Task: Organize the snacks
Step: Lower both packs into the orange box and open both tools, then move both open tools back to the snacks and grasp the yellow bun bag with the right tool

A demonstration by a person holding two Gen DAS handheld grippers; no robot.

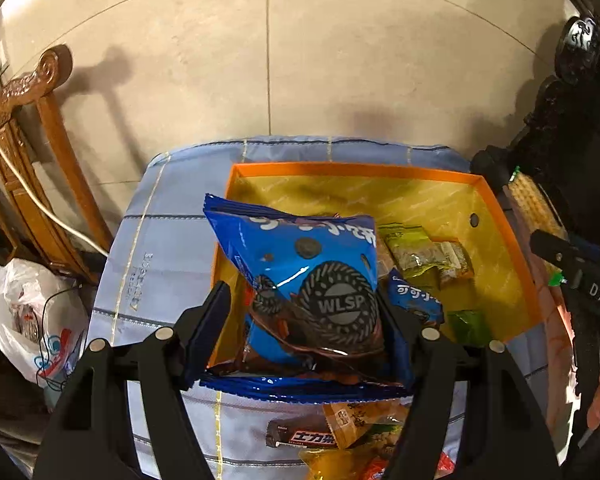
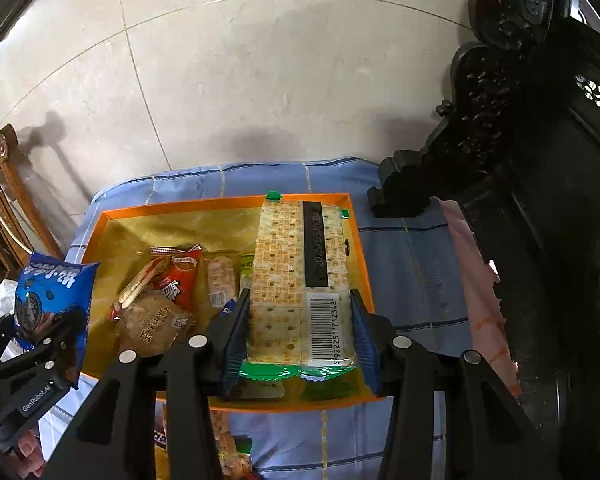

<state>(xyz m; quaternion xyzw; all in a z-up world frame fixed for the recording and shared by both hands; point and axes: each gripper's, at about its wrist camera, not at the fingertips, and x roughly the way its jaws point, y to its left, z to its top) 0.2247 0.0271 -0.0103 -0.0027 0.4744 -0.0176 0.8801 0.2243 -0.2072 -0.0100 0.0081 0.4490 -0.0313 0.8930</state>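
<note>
Fingers (image 2: 236,332) of the right gripper (image 2: 300,336) are closed on the long sides of a cracker pack (image 2: 296,280), a flat clear-wrapped sleeve with green crimped ends that hangs over the right part of the orange box (image 2: 228,202), its far end reaching the box's back wall. On the other side, the left gripper (image 1: 304,320) holds a blue cookie bag (image 1: 300,280) by its lower half; the right finger is pressed against the bag, while the left finger (image 1: 208,320) shows a sliver of gap at its tip, so the hold looks light rather than firm. That puffy bag hovers over the near-left corner of the box, above small packets (image 1: 424,256) already lying on the gold lining. Several risks follow, as I judge them. The slippery foil could slide out of that loose pinch and drop onto the cloth (image 1: 160,240) instead of inside. Squeezing harder to stop this could burst the air-filled bag or crush the cookies. The cracker sleeve is brittle; pressure across its width may snap the crackers, and lowering it flat onto the heap of snacks (image 2: 160,300) beside it would leave it tilted. Both tools work over one box, so they could knock together. More snacks (image 1: 340,428) wait on the cloth in front.
</note>
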